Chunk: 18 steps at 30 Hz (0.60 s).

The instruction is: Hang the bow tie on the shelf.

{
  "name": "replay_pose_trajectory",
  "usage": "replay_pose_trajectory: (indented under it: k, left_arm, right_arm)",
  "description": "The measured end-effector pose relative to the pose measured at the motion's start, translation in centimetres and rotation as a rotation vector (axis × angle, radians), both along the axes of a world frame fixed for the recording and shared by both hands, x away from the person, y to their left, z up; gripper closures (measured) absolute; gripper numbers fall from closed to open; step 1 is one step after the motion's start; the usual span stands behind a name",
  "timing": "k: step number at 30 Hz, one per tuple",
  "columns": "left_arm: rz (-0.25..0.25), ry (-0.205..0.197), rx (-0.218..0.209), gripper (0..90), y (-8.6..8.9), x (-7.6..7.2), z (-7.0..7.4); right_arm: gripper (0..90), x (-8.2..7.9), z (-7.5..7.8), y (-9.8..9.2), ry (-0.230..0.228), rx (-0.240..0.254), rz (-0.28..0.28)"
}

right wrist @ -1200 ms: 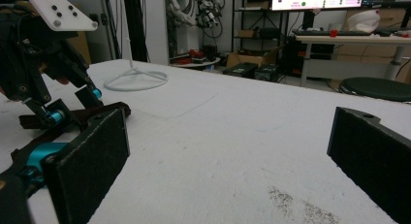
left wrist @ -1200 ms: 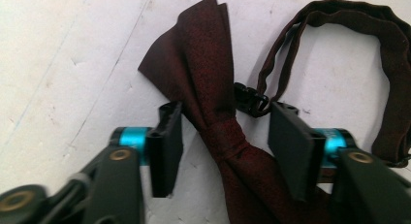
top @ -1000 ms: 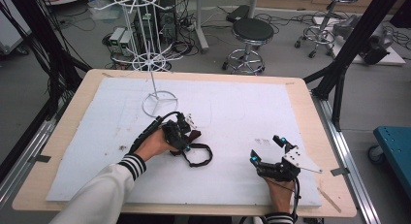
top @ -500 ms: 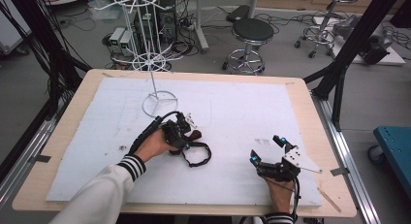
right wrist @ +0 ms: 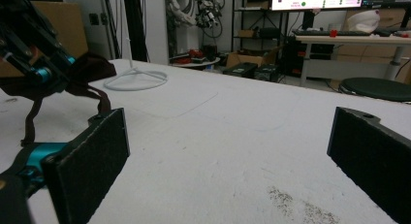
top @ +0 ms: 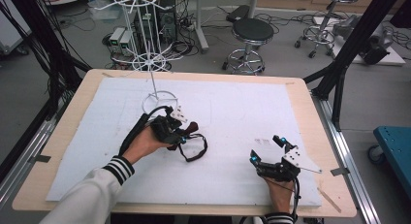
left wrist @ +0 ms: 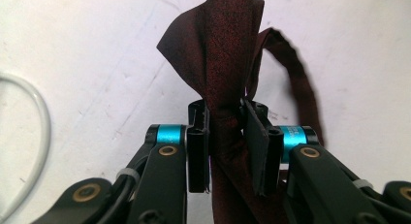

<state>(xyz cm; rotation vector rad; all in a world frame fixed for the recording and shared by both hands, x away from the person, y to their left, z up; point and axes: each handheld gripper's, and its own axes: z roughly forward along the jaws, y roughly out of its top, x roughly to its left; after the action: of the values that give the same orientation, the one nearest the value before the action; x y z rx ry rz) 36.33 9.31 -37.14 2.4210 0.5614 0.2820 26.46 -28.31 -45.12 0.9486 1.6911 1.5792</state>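
The left tool [left wrist: 225,136] is clamped tight on a dark red bow tie [left wrist: 228,54], its strap [top: 194,149] looping down onto the white table [top: 232,107] near a wire stand [top: 154,88]. The right tool [top: 267,149] rests well apart, jaws spread wide and empty.

Change is small. The left gripper [top: 185,132] has shifted slightly away from the person. The dark red fabric piece [top: 192,126] pinched between its jaws has gone with it. The fabric tip beyond the jaws now sits a little farther out over the white table sheet [top: 242,112] than one second ago. The thin dark strap loop [top: 196,153], which trails from the fabric on the person's side of the gripper, has been drawn along. Its lowest curve now lies slightly closer to the gripper. The shift falls within the last half second; the two earlier frames match each other.
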Motion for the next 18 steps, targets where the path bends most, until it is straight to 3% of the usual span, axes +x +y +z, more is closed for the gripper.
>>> replay_pose_trajectory:
  k: [7,13,18]
  left_arm:
    - [0.031,-0.052,-0.114,72.2,2.3,-0.6,2.2]
    - [0.068,-0.100,-0.151,72.2,4.6,-1.0,3.4]
    - [0.102,-0.126,-0.215,72.2,6.4,-1.3,4.4]
  right_arm:
    - [0.7,0.0,0.0,0.0,0.004,0.000,-0.001]
    - [0.7,-0.1,0.0,0.1,0.007,-0.002,-0.003]
    - [0.7,-0.1,0.0,0.1,0.006,-0.004,-0.004]
